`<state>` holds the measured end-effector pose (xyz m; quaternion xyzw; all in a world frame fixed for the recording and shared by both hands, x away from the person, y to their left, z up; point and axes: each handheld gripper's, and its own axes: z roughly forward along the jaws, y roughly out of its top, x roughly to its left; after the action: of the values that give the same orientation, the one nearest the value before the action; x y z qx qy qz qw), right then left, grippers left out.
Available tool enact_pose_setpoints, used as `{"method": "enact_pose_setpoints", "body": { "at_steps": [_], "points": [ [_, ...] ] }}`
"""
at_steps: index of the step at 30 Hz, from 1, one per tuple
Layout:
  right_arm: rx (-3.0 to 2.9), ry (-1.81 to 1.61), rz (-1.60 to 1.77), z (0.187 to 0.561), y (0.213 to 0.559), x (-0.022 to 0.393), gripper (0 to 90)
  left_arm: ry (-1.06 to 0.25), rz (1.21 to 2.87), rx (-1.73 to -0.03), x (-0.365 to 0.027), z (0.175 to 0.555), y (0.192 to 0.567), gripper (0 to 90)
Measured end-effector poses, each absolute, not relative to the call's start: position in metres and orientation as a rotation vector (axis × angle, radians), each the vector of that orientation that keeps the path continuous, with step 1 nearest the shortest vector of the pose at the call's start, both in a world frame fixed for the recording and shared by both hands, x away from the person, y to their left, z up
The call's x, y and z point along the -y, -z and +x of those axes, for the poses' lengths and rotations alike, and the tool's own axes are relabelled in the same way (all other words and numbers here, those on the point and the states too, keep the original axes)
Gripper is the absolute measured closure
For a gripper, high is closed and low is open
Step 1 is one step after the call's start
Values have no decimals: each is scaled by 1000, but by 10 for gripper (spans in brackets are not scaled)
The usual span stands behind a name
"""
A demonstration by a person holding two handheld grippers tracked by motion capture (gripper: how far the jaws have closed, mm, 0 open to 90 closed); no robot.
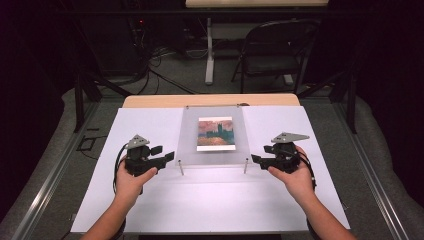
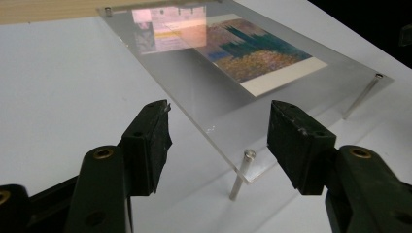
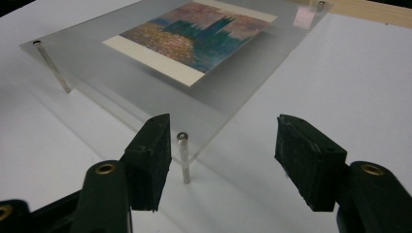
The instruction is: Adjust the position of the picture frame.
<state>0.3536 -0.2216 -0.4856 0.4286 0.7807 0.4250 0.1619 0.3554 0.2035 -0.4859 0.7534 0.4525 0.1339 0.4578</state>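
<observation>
A clear acrylic plate (image 1: 190, 135) stands on thin metal pins (image 1: 181, 167) over a white sheet, with a painted landscape print (image 1: 216, 133) lying on it. My left gripper (image 1: 165, 152) hovers just left of the plate's near left corner, open with nothing between its jaws. In the left gripper view the plate's corner (image 2: 194, 92) and its pin (image 2: 241, 174) lie just beyond the left gripper (image 2: 218, 131). My right gripper (image 1: 260, 153) is open at the near right corner. In the right gripper view that corner's pin (image 3: 183, 158) stands by the inner jaw of the right gripper (image 3: 223, 141).
The white sheet (image 1: 210, 200) covers most of the wooden table (image 1: 210, 100). A folding chair (image 1: 275, 50) and a table leg (image 1: 209, 55) stand on the floor beyond it. Metal rails (image 1: 45, 185) run along both sides.
</observation>
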Motion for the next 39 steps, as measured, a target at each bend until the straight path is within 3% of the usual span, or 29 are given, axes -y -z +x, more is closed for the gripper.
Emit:
{"method": "enact_pose_setpoints", "body": {
  "at_steps": [30, 39],
  "points": [
    [-2188, -1125, 1247, 451, 474, 193, 357, -347, 1812, -1205, -187, 444, 476, 342],
    [-2163, -1149, 1283, 471, 487, 186, 352, -354, 1808, -1235, -185, 469, 487, 327]
  ]
}}
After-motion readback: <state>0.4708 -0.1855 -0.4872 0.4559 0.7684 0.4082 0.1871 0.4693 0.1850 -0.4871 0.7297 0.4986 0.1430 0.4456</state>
